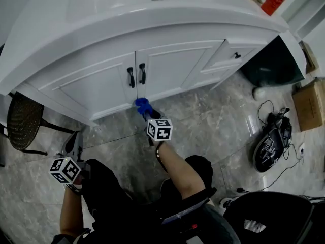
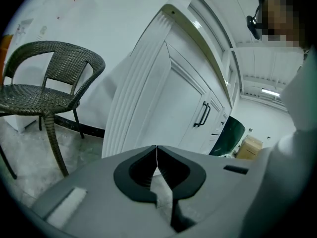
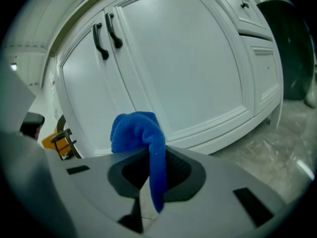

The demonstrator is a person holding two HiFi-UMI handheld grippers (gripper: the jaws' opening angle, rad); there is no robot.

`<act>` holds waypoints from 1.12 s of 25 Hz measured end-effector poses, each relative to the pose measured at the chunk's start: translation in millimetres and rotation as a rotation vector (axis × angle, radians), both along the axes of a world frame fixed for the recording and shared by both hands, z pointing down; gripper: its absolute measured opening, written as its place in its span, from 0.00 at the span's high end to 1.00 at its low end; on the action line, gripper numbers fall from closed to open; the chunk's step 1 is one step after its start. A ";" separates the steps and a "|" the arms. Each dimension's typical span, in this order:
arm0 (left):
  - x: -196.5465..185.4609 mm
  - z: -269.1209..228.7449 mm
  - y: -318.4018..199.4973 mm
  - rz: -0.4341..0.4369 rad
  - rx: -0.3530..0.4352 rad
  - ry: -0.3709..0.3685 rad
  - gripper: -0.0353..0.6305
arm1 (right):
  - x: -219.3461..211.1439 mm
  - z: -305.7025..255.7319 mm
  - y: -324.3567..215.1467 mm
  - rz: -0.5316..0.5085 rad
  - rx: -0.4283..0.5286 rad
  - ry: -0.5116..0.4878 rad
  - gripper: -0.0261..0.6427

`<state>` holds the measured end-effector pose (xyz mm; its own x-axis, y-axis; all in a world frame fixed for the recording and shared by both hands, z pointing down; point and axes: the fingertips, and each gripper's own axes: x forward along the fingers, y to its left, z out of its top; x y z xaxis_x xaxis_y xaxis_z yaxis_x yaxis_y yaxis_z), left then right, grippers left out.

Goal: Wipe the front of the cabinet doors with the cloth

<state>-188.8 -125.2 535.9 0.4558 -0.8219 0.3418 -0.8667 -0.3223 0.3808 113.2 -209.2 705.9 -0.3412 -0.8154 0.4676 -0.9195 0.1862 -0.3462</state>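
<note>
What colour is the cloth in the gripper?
Bright blue; the cloth shows best in the right gripper view.

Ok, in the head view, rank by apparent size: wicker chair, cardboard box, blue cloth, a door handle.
1-2. wicker chair and cardboard box: both cut off by the frame, too close to call.
3. blue cloth.
4. door handle: about as long as the cloth but thinner.

glossy grey marble floor (image 1: 213, 116); dark wicker chair (image 1: 20, 123) left, cardboard box (image 1: 310, 103) right
</note>
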 end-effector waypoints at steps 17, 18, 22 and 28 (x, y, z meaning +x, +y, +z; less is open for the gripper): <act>-152.1 -125.8 4.4 -0.329 0.231 -0.022 0.94 | -66.8 -319.9 37.3 -0.315 0.370 -0.318 0.88; -150.7 -143.6 5.1 -0.325 0.266 -0.007 0.94 | -64.4 -334.3 38.3 -0.327 0.401 -0.319 0.88; -99.2 -196.1 5.0 -0.207 0.377 0.053 0.94 | -42.0 -368.4 32.8 -0.311 0.485 -0.337 0.88; -4.7 -176.9 9.1 -0.014 0.339 0.095 0.94 | -16.5 -364.9 26.9 -0.254 0.487 -0.342 0.88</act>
